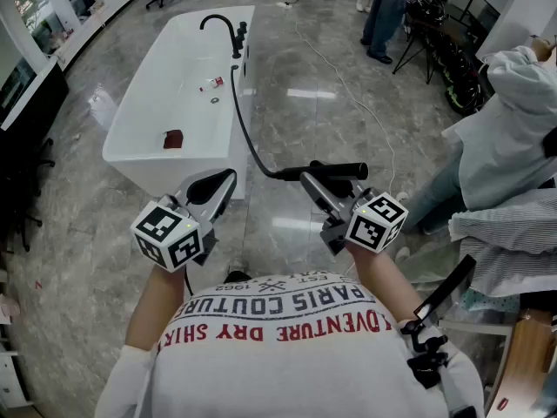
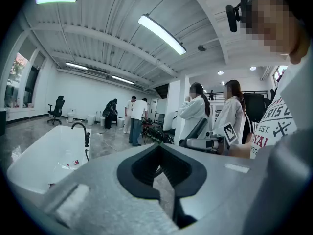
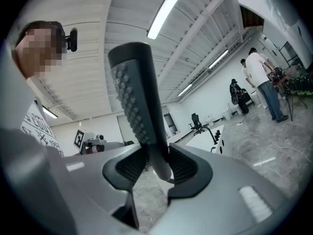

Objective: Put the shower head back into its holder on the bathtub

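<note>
The right gripper (image 1: 311, 181), jaws wide, clamped the one black shower head (image 1: 339, 171) off the single bathtub (image 1: 165, 177)'s near right corner, its one hose (image 1: 247, 138) running to the bathtub's rim. The left gripper (image 1: 228, 178) sat closed and empty by the bathtub's near end.

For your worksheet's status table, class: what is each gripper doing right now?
Left gripper: closed, empty.
Right gripper: holding the shower head.

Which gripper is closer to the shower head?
Right: the right gripper holds the shower head; the left gripper hangs shut beside it, not touching.
</note>
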Available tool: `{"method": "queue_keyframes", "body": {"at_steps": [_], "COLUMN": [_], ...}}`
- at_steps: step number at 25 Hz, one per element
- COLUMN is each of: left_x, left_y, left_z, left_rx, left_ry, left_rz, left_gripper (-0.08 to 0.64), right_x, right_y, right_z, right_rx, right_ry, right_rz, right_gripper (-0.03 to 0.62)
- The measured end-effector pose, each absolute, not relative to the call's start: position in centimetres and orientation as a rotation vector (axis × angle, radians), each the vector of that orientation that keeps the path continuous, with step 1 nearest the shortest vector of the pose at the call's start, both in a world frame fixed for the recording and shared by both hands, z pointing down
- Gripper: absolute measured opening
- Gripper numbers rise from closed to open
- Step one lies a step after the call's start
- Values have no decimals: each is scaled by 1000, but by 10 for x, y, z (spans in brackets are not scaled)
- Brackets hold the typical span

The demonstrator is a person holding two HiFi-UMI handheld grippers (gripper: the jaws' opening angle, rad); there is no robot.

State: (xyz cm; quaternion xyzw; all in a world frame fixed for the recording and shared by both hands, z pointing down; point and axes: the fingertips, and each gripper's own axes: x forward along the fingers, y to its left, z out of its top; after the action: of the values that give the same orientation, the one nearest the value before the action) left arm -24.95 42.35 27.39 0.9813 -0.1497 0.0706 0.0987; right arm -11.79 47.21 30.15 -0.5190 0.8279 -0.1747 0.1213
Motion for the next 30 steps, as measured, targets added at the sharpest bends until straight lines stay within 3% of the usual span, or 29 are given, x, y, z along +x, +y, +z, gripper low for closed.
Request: {"method": "queue_keyframes", "body": {"at_steps": [30], "left_x": [-189], "left_y": [417], "left_z": [302], "left_rx": [2849], "left_ry": [-333], "left_rz": [249], "left_gripper": [2], "right_x": [-65], "right_y": [479], "right_z": [314], "right_rx": [-1570], "right_ry": [2299], "right_rz": [-578], "right_gripper": [141]}}
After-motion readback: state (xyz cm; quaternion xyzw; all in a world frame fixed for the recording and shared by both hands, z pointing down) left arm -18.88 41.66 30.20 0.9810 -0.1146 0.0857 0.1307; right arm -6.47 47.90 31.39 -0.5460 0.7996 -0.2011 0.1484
